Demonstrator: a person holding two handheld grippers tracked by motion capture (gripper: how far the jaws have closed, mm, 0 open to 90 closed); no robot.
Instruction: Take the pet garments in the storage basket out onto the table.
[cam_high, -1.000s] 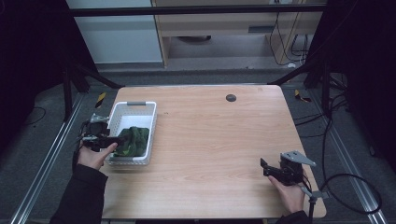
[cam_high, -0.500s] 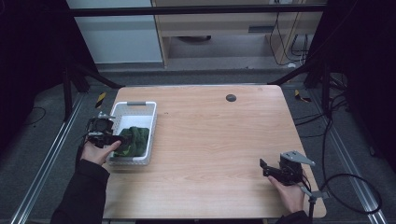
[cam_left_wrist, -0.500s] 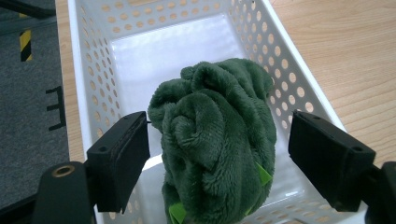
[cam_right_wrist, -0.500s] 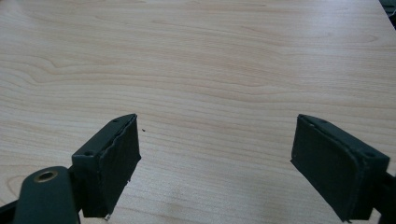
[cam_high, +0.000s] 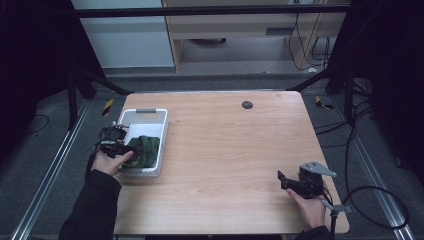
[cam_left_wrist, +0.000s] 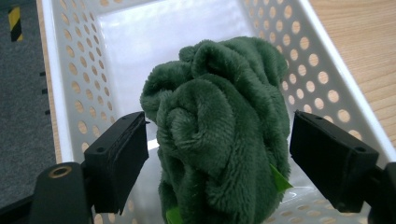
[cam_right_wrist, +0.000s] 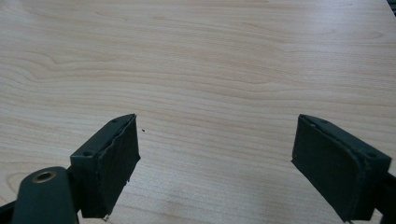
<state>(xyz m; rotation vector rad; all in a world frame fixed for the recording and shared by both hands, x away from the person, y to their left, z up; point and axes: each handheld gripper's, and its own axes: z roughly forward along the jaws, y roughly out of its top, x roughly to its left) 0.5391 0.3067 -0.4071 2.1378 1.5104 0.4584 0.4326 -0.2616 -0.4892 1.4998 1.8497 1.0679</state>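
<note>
- The left tongs (cam_left_wrist: 215, 154) stand open over the near end of the white perforated basket (cam_left_wrist: 322, 79), the two black jaws to either side of the crumpled green plush cloth (cam_left_wrist: 217, 126) with a gap on each side, so nothing is gripped.
- In the high view the left tongs (cam_high: 131, 149) sit at the near left of the basket (cam_high: 145, 116), which stands at the left edge of the bench (cam_high: 225, 150); the cloth (cam_high: 146, 149) lies inside it, in the near half.
- The cloth looks light, soft and thoroughly limp; it should squash under the jaws rather than slip, and will sag and trail when lifted. The best hold is probably the raised bundle of folds at the top middle, closing fully so several layers are pinched; a loose outer flap may simply unroll.
- Set against the frames from a second and half a second ago, the left hand (cam_high: 111, 162) has shifted slightly along the basket's near left side, and the cloth lies in much the same place.
- The right tongs (cam_high: 287, 182) rest at the near right of the bench, unmoved; their jaws gape wide over bare wood (cam_right_wrist: 219, 70).
</note>
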